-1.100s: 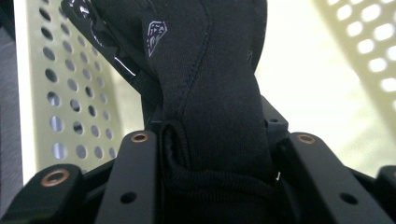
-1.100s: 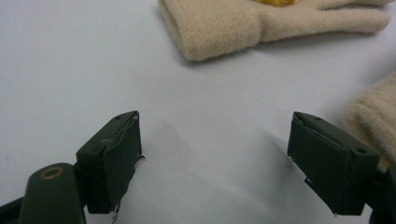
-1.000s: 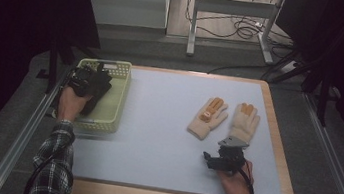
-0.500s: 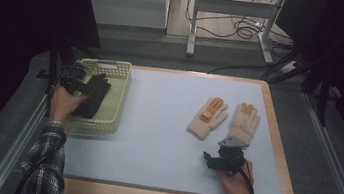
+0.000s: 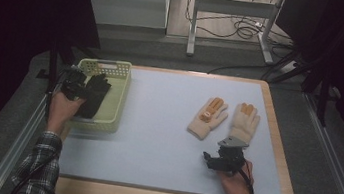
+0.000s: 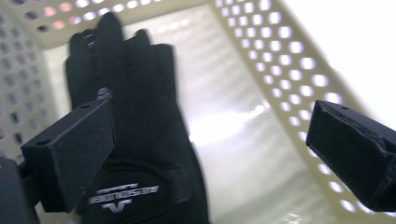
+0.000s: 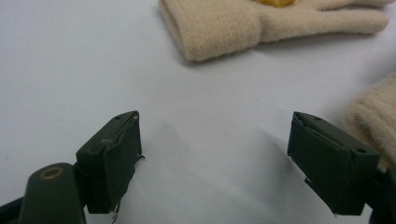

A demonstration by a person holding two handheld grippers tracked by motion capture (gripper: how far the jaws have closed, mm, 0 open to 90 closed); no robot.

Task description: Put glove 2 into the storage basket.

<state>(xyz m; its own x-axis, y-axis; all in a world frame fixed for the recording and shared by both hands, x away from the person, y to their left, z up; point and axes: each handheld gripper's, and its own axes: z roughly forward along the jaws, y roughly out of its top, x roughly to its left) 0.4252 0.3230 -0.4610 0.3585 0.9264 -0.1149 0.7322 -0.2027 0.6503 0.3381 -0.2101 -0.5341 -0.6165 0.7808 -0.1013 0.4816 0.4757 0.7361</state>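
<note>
At the far left of the table sits a pale yellow perforated basket (image 5: 118, 101), and a black glove (image 5: 93, 96) lies flat inside it, fingers pointing to the far end. The left gripper (image 5: 74, 87) hangs over the basket's left side, held in the person's left hand (image 5: 61, 108). Its jaws have just been opening and now stand wide apart; in the left gripper view the black glove (image 6: 140, 140) lies on the basket floor below them, free of both pads, with a pale logo showing near its cuff.

Across the middle stretches the bare light blue mat (image 5: 156, 125). Right of centre lie two cream knit gloves side by side, cuffs toward the person: the left cream glove (image 5: 209, 118) with orange patches, and the right cream glove (image 5: 244, 122) just beside it.

Near the right cream glove's cuff, the right gripper (image 5: 222, 161) rests low over the mat in the right hand (image 5: 235, 183). Its jaws are spread with nothing between them; in the right gripper view the cuff of the right cream glove (image 7: 373, 116) lies just beside the right-hand jaw.
</note>
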